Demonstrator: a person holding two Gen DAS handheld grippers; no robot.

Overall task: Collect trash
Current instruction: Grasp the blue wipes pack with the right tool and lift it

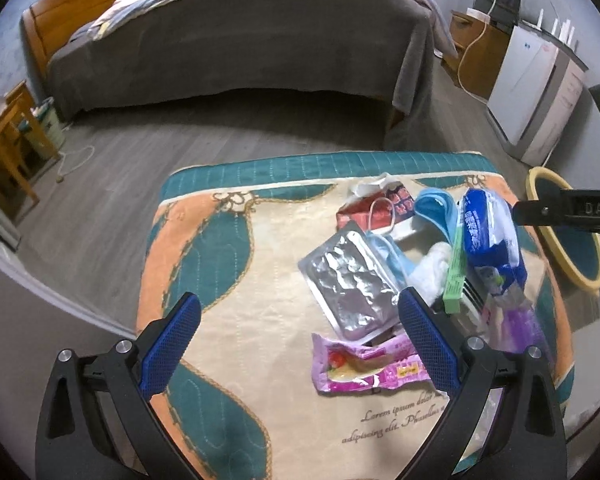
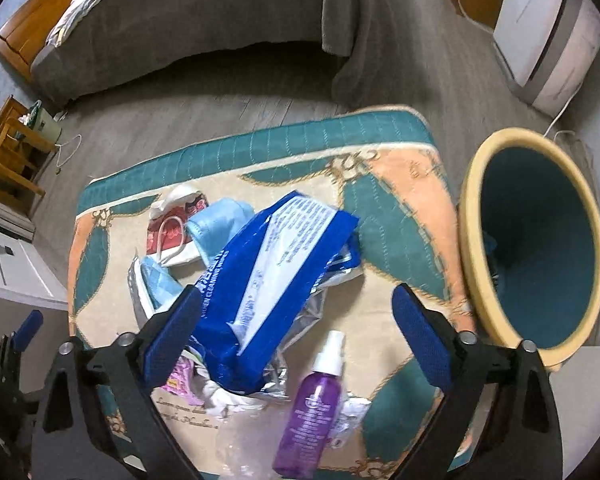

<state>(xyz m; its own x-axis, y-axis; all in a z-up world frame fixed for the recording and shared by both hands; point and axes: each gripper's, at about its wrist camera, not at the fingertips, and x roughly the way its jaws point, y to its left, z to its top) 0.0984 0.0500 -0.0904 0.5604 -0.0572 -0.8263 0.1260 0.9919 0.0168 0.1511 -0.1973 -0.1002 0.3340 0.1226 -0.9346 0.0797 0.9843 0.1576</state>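
Trash lies piled on a patterned cushion (image 1: 236,280): a silver foil pouch (image 1: 350,280), a pink wrapper (image 1: 364,366), a red carton (image 1: 380,208), blue face masks (image 1: 436,208), a green stick (image 1: 454,280) and a blue wipes pack (image 1: 484,228). My left gripper (image 1: 300,344) is open above the cushion, its right finger over the pouch's edge. My right gripper (image 2: 296,332) is open around the blue wipes pack (image 2: 276,280), not closed on it. A purple spray bottle (image 2: 316,408) lies below. The teal bin with a yellow rim (image 2: 540,248) stands right of the cushion.
A bed with a grey cover (image 1: 236,40) stands behind. A white appliance (image 1: 536,88) and wooden cabinet (image 1: 476,40) are at the right, a wooden chair (image 1: 8,148) at the left. Grey wood floor (image 1: 180,148) surrounds the cushion.
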